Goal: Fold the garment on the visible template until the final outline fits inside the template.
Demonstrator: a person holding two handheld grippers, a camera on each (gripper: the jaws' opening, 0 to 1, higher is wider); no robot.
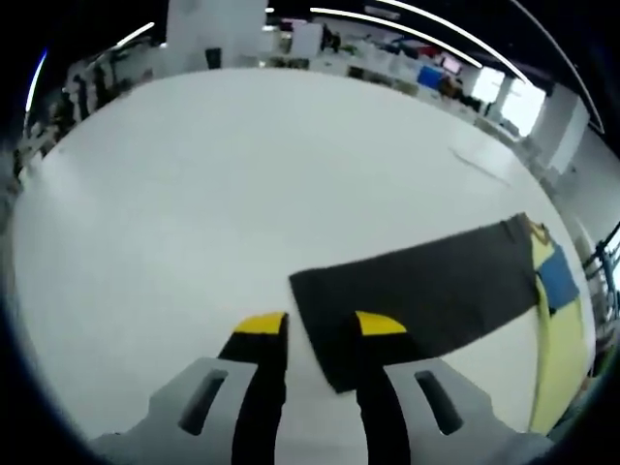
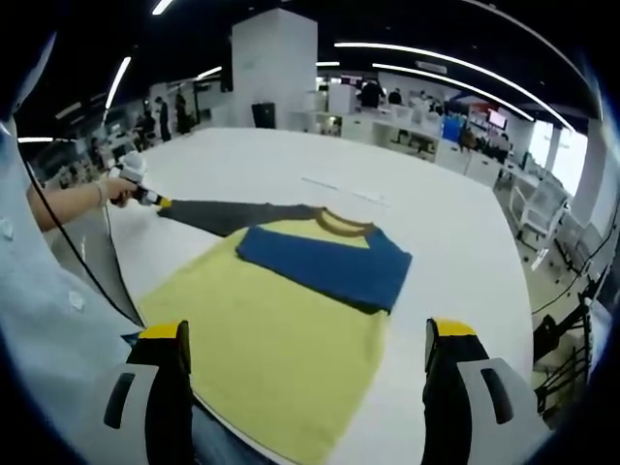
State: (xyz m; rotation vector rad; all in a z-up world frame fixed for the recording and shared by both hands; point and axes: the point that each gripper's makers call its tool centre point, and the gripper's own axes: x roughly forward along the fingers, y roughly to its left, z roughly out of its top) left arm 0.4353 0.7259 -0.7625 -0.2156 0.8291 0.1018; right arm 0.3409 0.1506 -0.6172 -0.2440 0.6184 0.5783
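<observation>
The left tool, jaws narrow, straddles the dark sleeve edge; the right tool hovers wide above the garment. A shallow bite could drop the sleeve mid-fold.

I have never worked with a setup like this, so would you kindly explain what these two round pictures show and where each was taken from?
A person holds a hand-held gripper in each hand; a fisheye camera rides on each. The left gripper view looks along the left hand-held gripper, open by the end of the dark grey sleeve. The right gripper view looks along the right hand-held gripper, open, holding nothing, above the yellow shirt with a folded blue sleeve spread on the white table. There the left hand-held gripper shows at the sleeve's end.
</observation>
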